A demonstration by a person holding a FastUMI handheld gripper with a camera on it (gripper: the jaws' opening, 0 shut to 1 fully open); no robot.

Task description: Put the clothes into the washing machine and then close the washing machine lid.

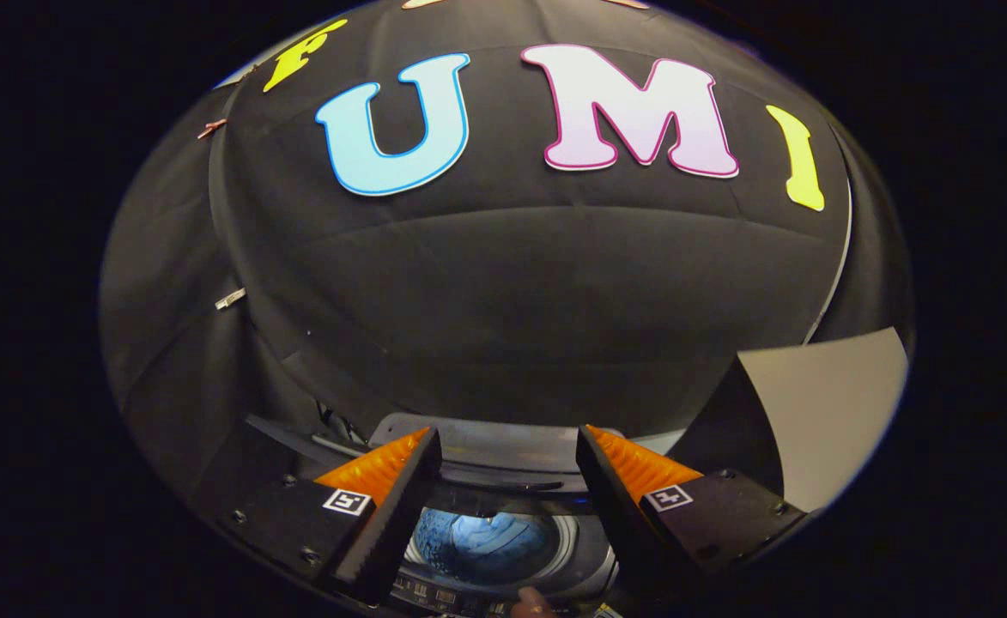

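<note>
So the tool (507,481) is spread wide with nothing between its two fingers (400,506), just open air. Each finger is a chunky wedge with a ribbed, saw-toothed inner face, and each carries a small square black-and-white marker on top.

Down below and between the fingers sits the washing machine (503,481), seen from above. Its lid (486,446) looks lifted, standing up at the back as a smooth, glossy, curved panel with a pale sheen. Under it the round drum opening has a shiny metallic rim, and inside there's a crumpled bluish bundle of clothes (490,541), soft and wrinkly, lit up brighter than everything around it. Along the near edge of the machine runs a strip of small buttons (434,594), too small to make out.

A fingertip (530,601) of a person pokes in right at the near edge, by that button strip.

Behind it all hangs the black cloth wall (503,283), matte, with soft folds and a seam across it. Off to the right a flat, pale grey board (829,412) leans in, smooth and plain.
</note>
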